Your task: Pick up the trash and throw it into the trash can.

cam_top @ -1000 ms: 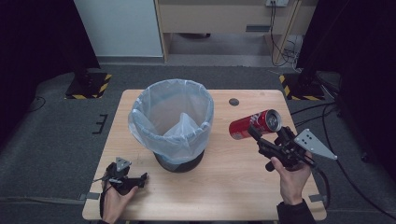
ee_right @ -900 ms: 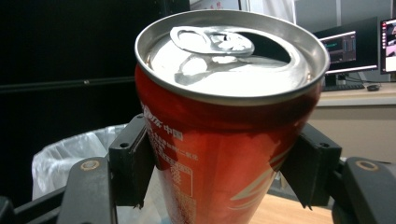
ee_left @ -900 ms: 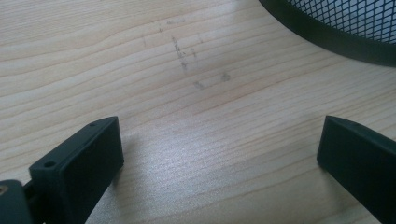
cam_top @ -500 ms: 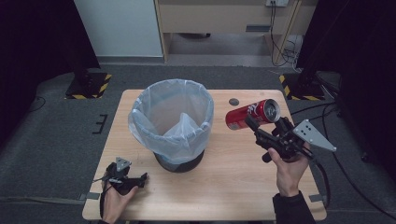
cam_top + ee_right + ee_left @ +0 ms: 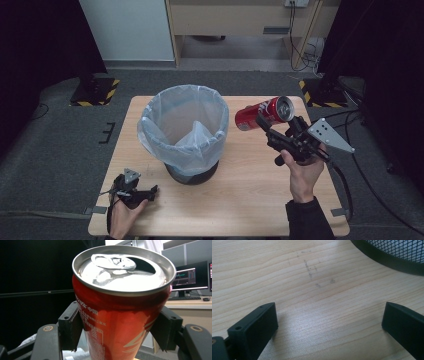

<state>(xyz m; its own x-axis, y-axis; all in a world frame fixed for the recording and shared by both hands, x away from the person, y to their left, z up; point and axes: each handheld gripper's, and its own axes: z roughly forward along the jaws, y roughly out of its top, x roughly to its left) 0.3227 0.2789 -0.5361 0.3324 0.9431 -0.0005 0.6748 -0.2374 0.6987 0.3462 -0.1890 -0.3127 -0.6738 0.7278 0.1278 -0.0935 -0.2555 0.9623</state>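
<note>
Right gripper (image 5: 264,124) clamps a red soda can (image 5: 264,113), jaws pressed on both sides of the body; in the right gripper view the can (image 5: 120,315) sits between them, opened top facing the camera. Can is held in the air, tipped on its side, right of the trash bin (image 5: 182,131) and just outside its rim, above the wooden table (image 5: 250,200). Bin stands mid-table, lined with a clear plastic bag (image 5: 195,142), looks empty apart from the bag.

Left gripper (image 5: 134,192) rests on the near left of the table, jaws spread wide, nothing between them; its own view has bare wood and the bin's black base (image 5: 387,260) at far right.

Step in hand: carrying the can to the bin. Next move likely needs the can taken further left over the opening, then the jaws released.

Versus the earlier frames: can is higher and closer to the bin rim; left gripper hasn't budged.
</note>
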